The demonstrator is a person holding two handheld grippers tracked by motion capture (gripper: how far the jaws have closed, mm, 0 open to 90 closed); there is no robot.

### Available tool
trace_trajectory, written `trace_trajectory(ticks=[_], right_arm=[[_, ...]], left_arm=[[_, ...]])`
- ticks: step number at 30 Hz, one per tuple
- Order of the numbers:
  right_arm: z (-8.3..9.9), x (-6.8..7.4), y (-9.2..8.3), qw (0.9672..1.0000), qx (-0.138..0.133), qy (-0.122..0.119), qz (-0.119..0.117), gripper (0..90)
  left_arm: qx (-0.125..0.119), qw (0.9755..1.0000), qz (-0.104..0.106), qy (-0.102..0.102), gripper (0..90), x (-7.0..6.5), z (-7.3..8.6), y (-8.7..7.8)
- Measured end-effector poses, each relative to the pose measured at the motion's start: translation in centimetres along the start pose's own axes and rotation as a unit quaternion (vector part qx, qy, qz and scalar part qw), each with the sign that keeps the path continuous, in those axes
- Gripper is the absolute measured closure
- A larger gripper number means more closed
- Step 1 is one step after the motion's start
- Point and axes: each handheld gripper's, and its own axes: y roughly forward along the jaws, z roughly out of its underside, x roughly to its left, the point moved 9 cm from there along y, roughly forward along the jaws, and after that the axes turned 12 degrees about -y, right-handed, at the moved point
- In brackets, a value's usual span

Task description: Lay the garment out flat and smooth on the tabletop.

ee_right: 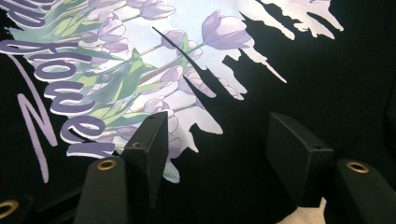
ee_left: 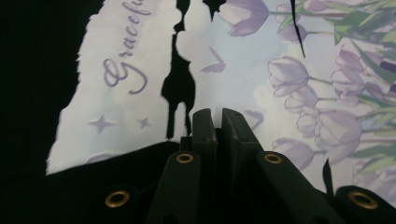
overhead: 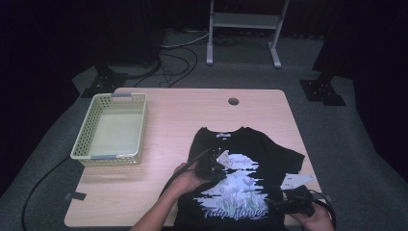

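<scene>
Grippers [overhead: 219,168] [overhead: 288,199] on black T-shirt [overhead: 284,159]

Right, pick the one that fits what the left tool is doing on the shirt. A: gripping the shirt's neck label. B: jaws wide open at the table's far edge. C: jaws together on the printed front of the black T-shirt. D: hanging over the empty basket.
C: the left tool has its jaws closed together right at the pale tulip print on the black T-shirt, well away from the basket.
</scene>
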Motion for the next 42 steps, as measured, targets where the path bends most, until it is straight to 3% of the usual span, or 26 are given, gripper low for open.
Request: trace_trajectory(ticks=[14, 42], right_arm=[[-0.3, -0.2, 0.2, 0.9999, 0.010, 0.000, -0.001, 38.7], [-0.5, -0.2, 0.3, 0.9996, 0.029, 0.004, 0.000, 38.0]], left_arm=[[-0.002, 0.9997, -0.024, 0.006, 85.5, 1.9, 1.5, -3.9], [-0.009, 0.9971, -0.070, -0.030, 85.5, 5.0, 6.3, -9.7]])
